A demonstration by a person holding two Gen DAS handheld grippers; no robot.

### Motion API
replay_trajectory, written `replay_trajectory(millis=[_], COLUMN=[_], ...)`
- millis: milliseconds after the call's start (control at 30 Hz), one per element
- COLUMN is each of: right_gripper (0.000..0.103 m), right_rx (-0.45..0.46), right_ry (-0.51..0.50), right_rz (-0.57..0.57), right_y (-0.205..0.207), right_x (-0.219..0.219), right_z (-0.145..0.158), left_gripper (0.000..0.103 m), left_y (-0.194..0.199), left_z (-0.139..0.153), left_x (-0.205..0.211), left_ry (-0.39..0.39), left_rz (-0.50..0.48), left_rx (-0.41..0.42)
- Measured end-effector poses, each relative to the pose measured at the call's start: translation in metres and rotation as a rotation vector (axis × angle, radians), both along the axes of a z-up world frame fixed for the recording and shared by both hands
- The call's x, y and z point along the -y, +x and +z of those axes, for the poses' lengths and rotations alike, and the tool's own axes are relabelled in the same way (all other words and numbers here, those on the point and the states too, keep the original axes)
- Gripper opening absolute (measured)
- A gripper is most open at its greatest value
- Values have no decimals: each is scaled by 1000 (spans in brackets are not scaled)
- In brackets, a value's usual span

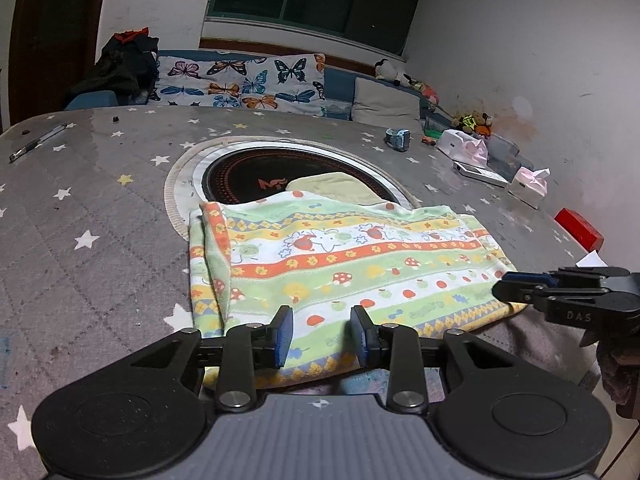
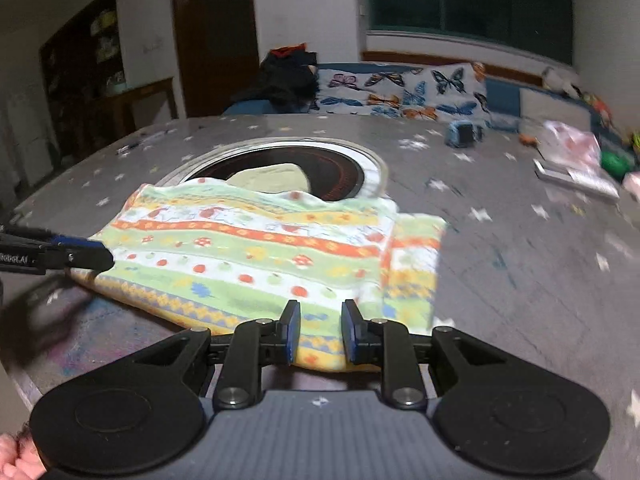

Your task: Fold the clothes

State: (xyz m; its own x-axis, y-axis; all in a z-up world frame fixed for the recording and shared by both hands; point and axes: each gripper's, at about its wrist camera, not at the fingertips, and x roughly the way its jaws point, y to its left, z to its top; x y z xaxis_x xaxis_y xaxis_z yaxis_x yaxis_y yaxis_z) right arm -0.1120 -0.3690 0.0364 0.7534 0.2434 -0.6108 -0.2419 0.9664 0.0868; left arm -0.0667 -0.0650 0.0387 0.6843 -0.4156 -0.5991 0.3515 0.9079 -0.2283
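Observation:
A folded garment with green, orange, yellow and white patterned stripes (image 1: 344,264) lies flat on the grey star-print table cover (image 1: 100,208). It also shows in the right wrist view (image 2: 256,256). My left gripper (image 1: 322,334) is open, its blue pads over the garment's near edge, holding nothing. My right gripper (image 2: 320,330) is open over the near edge further right, empty. The right gripper appears side-on in the left view (image 1: 516,284) at the garment's right corner. The left gripper shows in the right view (image 2: 92,254) at the left corner.
A round black cooktop (image 1: 280,176) is set into the table behind the garment, with a pale cloth (image 1: 332,188) on it. Tissue packs (image 1: 528,184), a red box (image 1: 580,228) and a blue toy (image 1: 398,138) sit at the right. A pen (image 1: 38,142) lies far left.

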Motion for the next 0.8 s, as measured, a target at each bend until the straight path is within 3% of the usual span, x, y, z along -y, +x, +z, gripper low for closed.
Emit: replay_trajectory(millis=[300, 500, 800], right_gripper=[20, 22, 23], right_rx=[-29, 26, -12], right_ry=[-11, 7, 29], right_rz=[-25, -4, -25], right_y=[-9, 5, 25], right_x=[1, -4, -5], right_z=[5, 18, -2], left_gripper=[35, 36, 36], left_y=[3, 12, 56], left_z=[0, 9, 10], left_x=[-3, -3, -12], left_ry=[-8, -7, -11], left_rz=[-4, 3, 78], left_rx=[-7, -8, -39])
